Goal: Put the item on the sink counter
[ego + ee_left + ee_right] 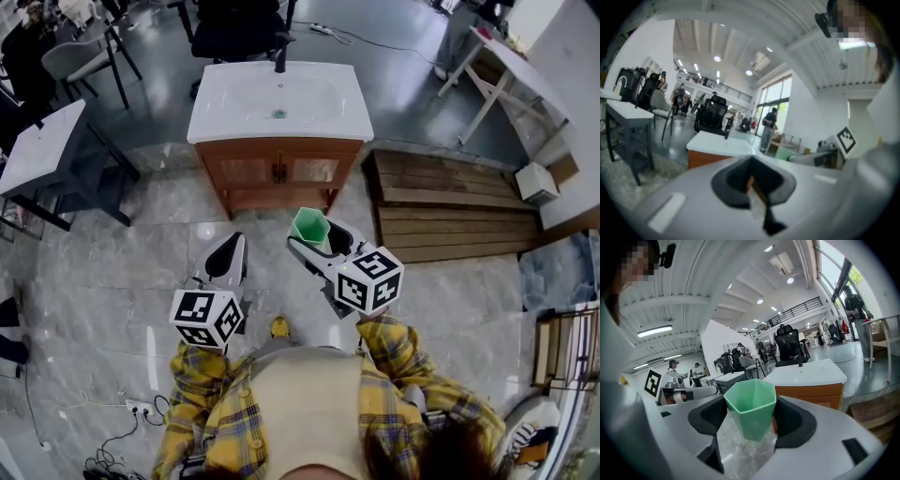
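Note:
A green hexagonal cup point(310, 227) stands upright between the jaws of my right gripper point(319, 240), which is shut on it; in the right gripper view the green cup point(750, 408) fills the gap between the dark pads. My left gripper point(226, 261) hangs beside it to the left, shut with nothing held, its jaws point(752, 185) together. Ahead stands the sink counter point(225, 103), a white basin top on a wooden cabinet with a black tap point(280, 58) at the back. Both grippers are well short of it, above the tiled floor.
A white table point(37, 150) stands at the left and another table point(506, 66) at the far right. A wooden slatted platform point(450, 206) lies right of the cabinet. A black office chair point(234, 33) is behind the sink. People stand far off.

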Demonstrator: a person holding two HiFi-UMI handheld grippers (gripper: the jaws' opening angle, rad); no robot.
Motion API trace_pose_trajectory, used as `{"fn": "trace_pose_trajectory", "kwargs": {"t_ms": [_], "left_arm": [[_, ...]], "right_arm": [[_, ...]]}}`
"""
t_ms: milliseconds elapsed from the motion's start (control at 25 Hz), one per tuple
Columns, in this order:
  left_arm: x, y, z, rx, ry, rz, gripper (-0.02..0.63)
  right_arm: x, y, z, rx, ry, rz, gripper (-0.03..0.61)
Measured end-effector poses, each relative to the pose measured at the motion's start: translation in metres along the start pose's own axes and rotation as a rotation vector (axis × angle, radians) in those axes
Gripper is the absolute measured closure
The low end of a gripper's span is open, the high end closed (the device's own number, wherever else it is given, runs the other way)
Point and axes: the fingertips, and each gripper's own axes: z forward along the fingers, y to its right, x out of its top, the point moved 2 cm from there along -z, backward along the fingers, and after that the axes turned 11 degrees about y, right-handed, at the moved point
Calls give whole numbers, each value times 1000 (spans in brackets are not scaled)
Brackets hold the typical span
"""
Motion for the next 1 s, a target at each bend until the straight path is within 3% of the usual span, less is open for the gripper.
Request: {"fn": "trace_pose_trajectory", "kwargs": {"t_ms": [480,1000], "left_arm": [[0,-44,17,8,-14,-27,609],[5,-85,58,57,-4,-9,609]], "right_arm": [[1,2,48,-4,-20,-2,262],[12,27,109,54,-25,-27,262]]}}
